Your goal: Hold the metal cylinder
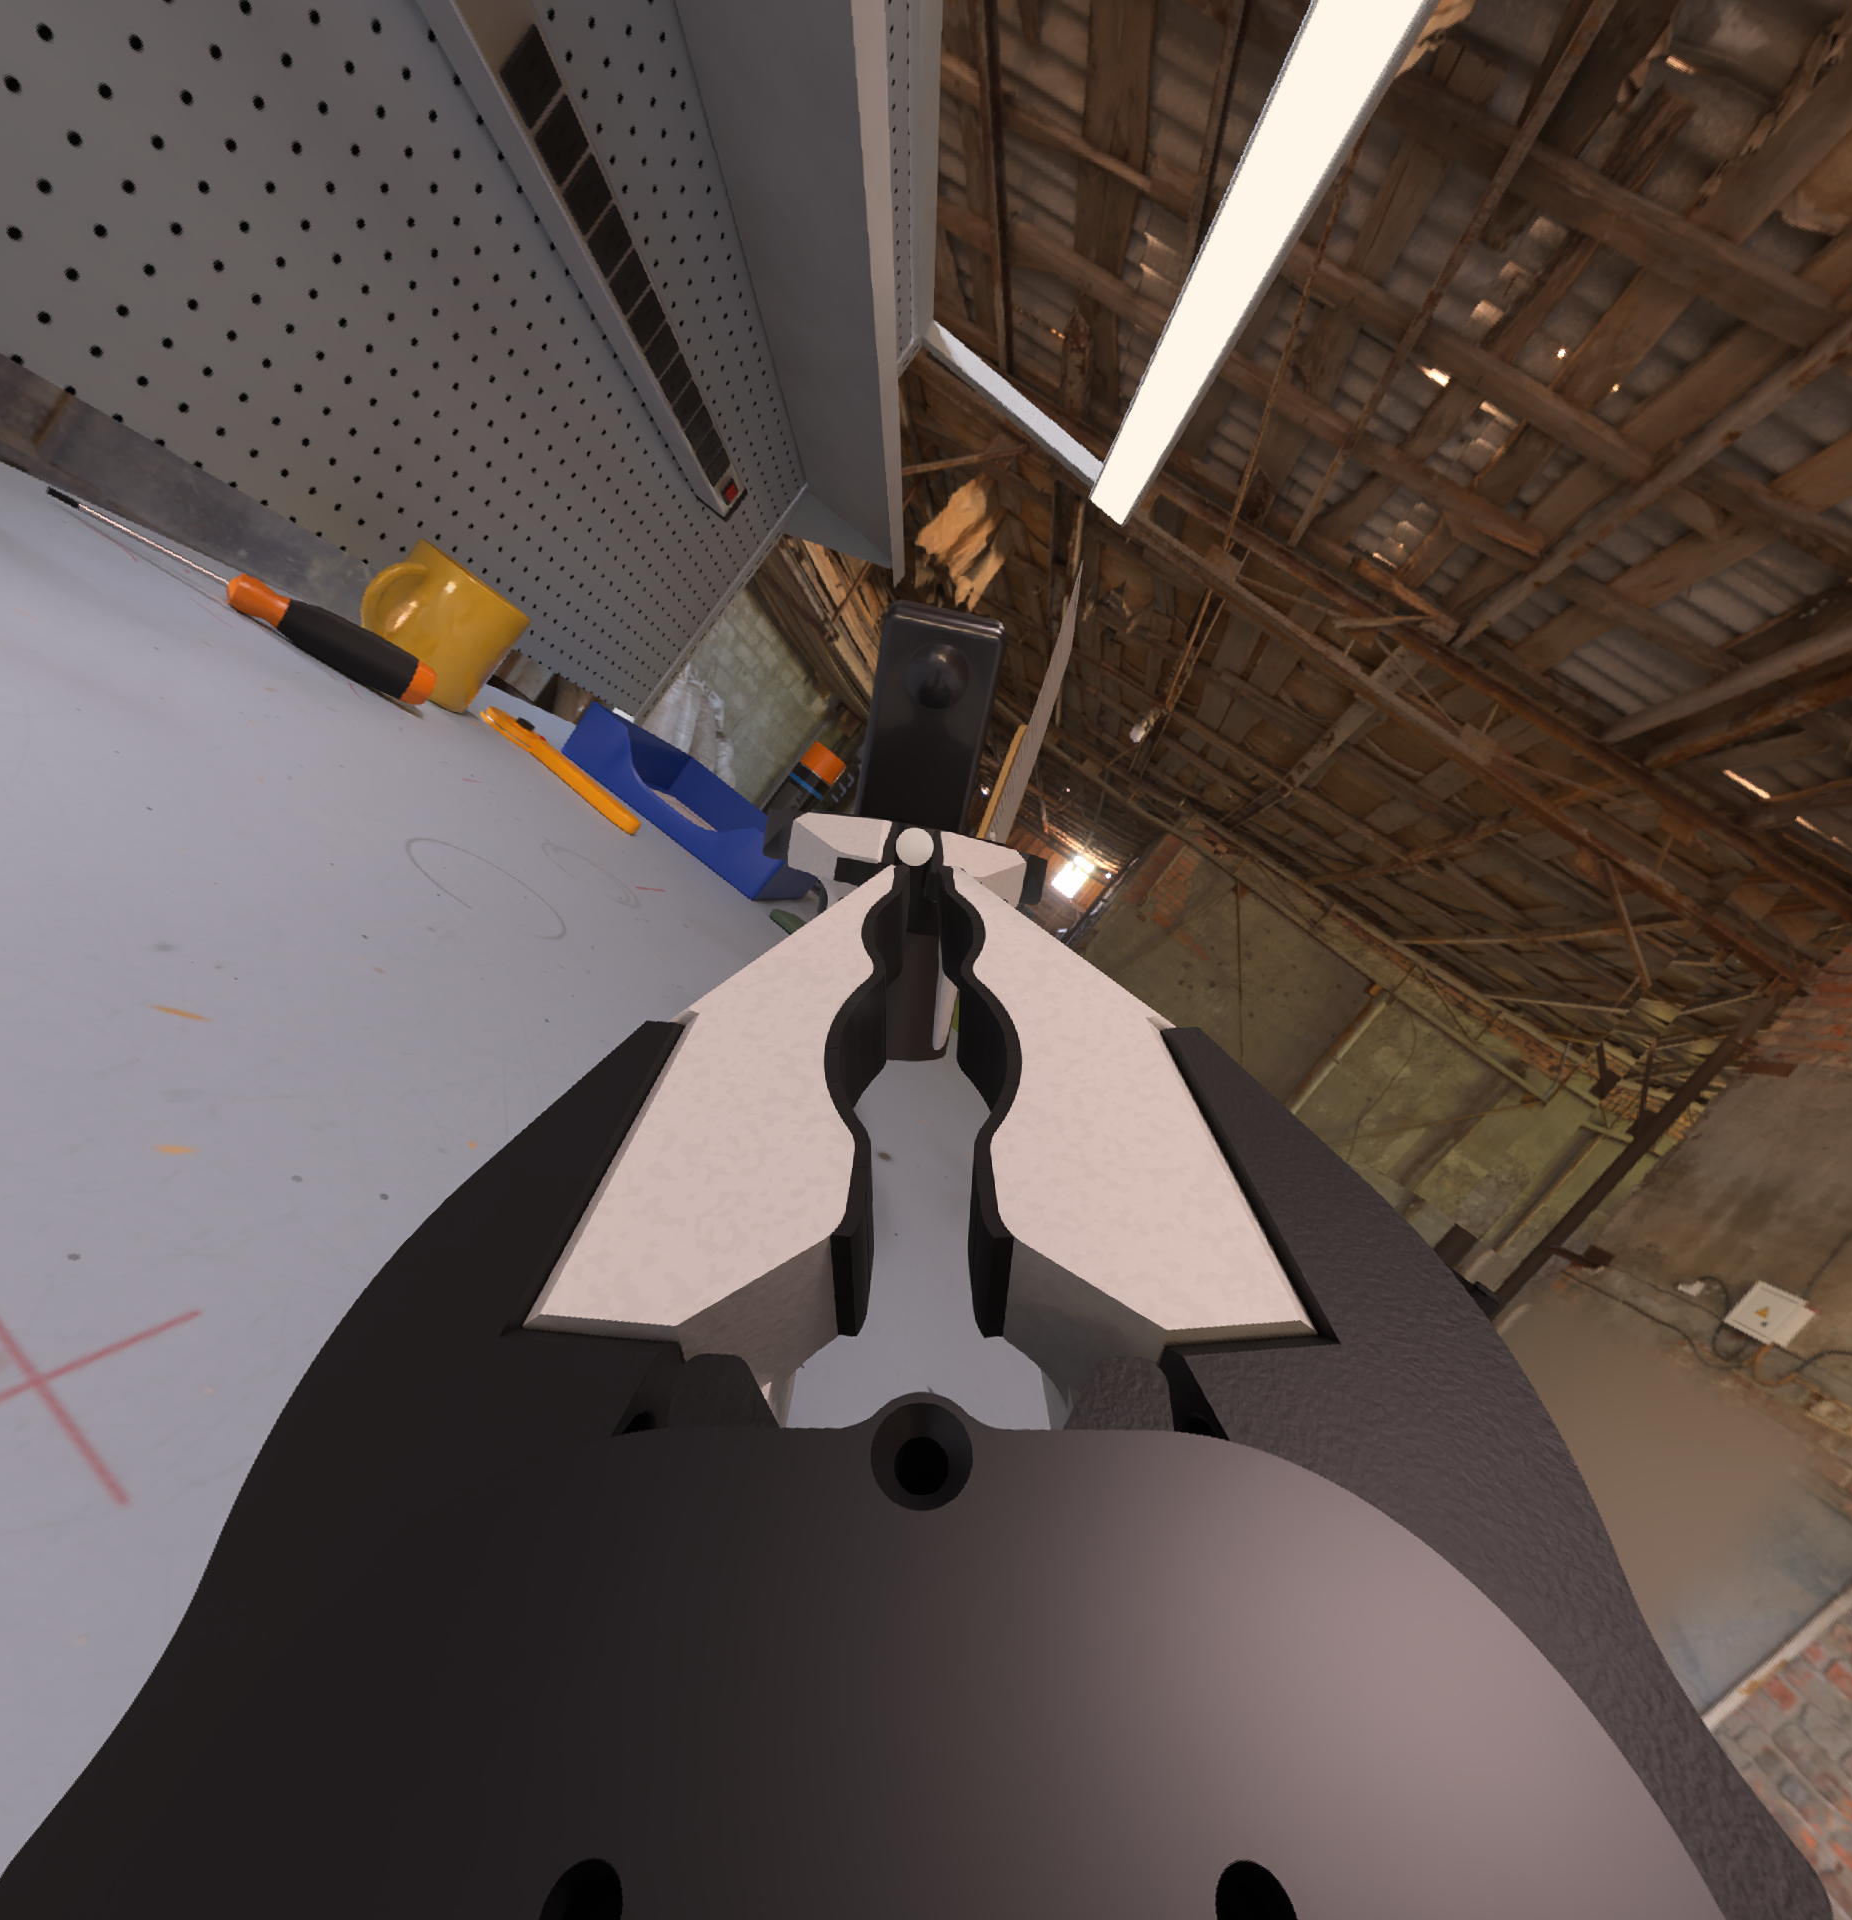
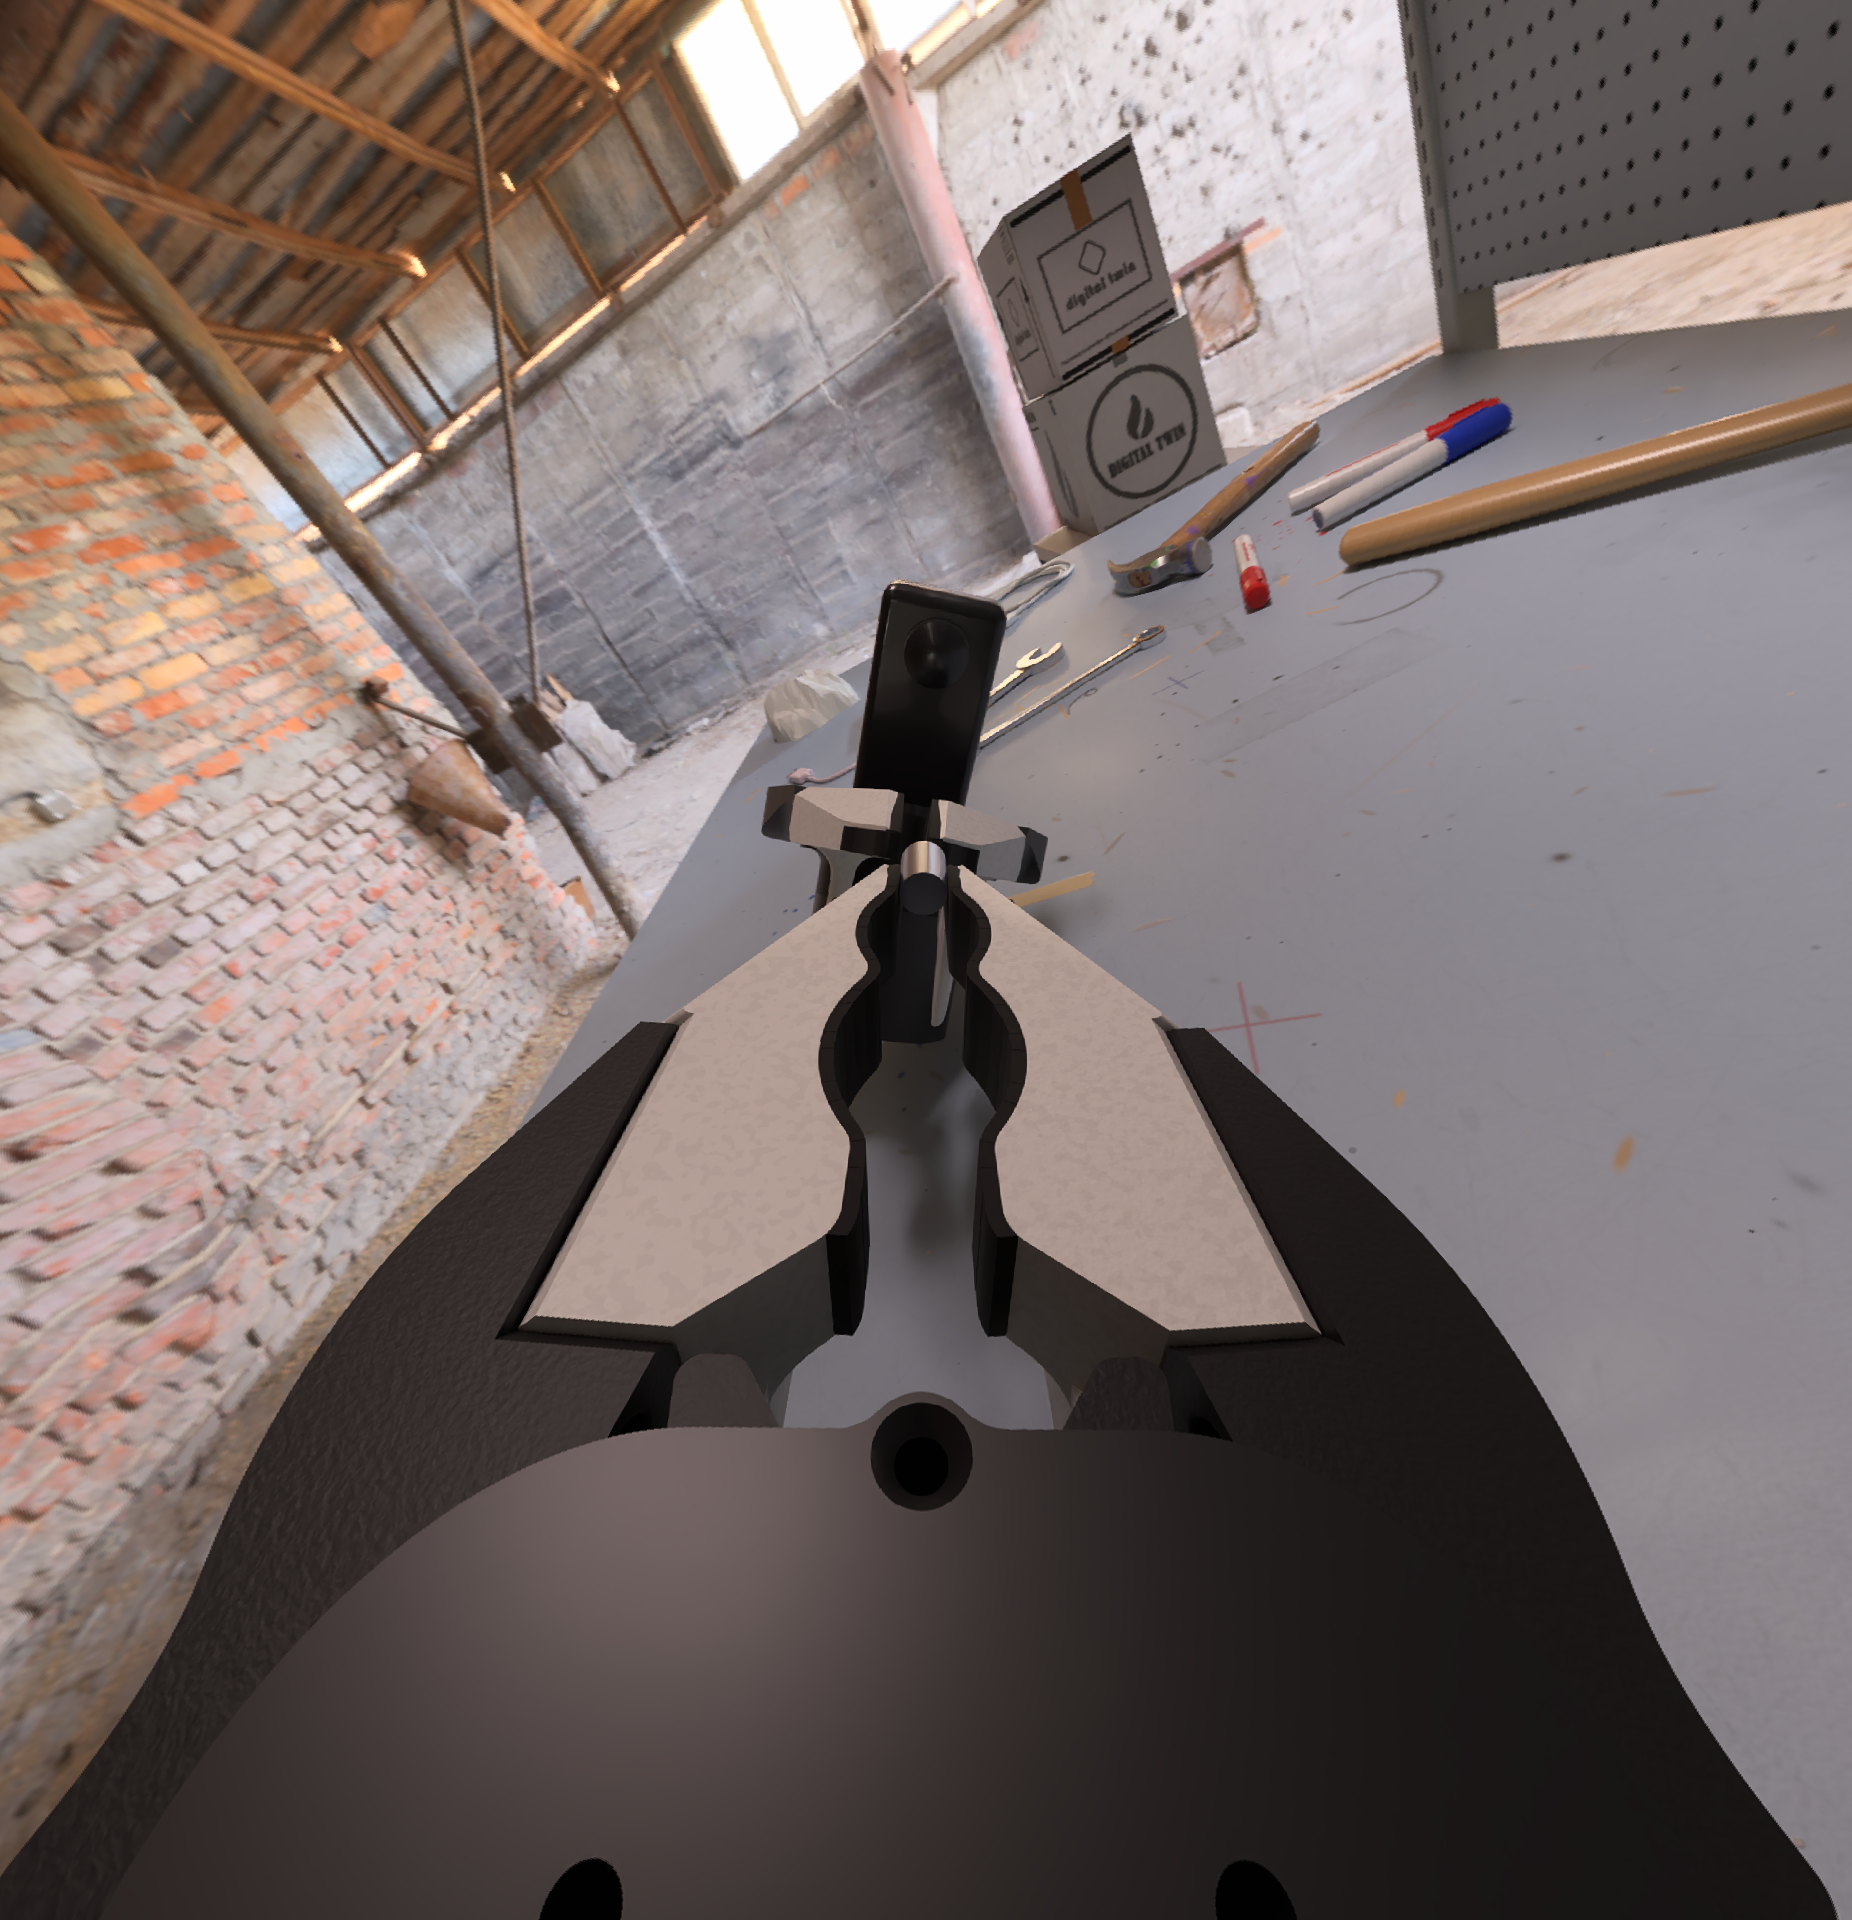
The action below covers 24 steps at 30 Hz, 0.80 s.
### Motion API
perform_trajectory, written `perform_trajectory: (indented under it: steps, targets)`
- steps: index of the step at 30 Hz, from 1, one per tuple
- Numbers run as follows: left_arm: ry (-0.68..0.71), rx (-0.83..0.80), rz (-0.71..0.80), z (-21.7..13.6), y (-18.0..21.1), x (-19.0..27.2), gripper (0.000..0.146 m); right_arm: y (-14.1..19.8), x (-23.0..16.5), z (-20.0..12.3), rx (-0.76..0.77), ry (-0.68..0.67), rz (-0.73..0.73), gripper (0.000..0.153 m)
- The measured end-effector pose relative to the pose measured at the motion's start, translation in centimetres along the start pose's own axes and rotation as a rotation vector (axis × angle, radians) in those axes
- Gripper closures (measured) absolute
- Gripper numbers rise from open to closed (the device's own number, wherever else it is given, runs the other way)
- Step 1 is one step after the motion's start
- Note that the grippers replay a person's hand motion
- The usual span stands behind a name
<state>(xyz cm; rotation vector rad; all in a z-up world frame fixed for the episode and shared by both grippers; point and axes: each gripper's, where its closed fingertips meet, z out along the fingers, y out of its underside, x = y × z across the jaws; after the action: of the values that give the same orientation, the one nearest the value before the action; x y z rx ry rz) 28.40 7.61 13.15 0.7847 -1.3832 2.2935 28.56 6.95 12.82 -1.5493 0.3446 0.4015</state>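
The metal cylinder [image 1: 914,847] is thin and short, and I see it end-on as a pale disc at my left gripper's [image 1: 914,883] fingertips. In the right wrist view the cylinder [image 2: 920,862] shows a shiny stretch and a dark end face. My left gripper is shut on one end of it. My right gripper [image 2: 920,896] is shut on the other end. The two grippers face each other tip to tip above the grey table [image 2: 1421,935]. The right gripper [image 1: 927,727] shows beyond the cylinder in the left wrist view, the left gripper [image 2: 901,821] in the right wrist view.
A yellow mug [image 1: 444,623], a screwdriver [image 1: 330,639], a yellow cutter [image 1: 558,769] and a blue holder [image 1: 673,800] lie by the pegboard [image 1: 330,260]. A hammer [image 2: 1213,509], markers [image 2: 1400,468], a cardboard tube [image 2: 1608,473], wrenches [image 2: 1078,675] and boxes [image 2: 1109,353] lie beyond.
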Motion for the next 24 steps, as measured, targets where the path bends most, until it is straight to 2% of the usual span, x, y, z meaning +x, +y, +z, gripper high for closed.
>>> perform_trajectory:
  steps: [6, 12, 24]
  targets:
    - [-0.003, -0.02, -0.007, 0.2, 0.3, 0.0, 0.141, 0.2, 0.1, -0.3, 0.007, -0.056, 0.074, 0.145]
    - [-0.067, 0.021, 0.06, 0.2, 0.0, -0.5, 0.141, -0.2, 0.5, -0.4, 0.046, -0.04, 0.099, 0.145]
    - [-0.066, 0.038, 0.025, 0.0, -0.2, -0.7, 0.14, -0.6, 1.3, -1.1, 0.119, -0.057, 0.206, 0.145]
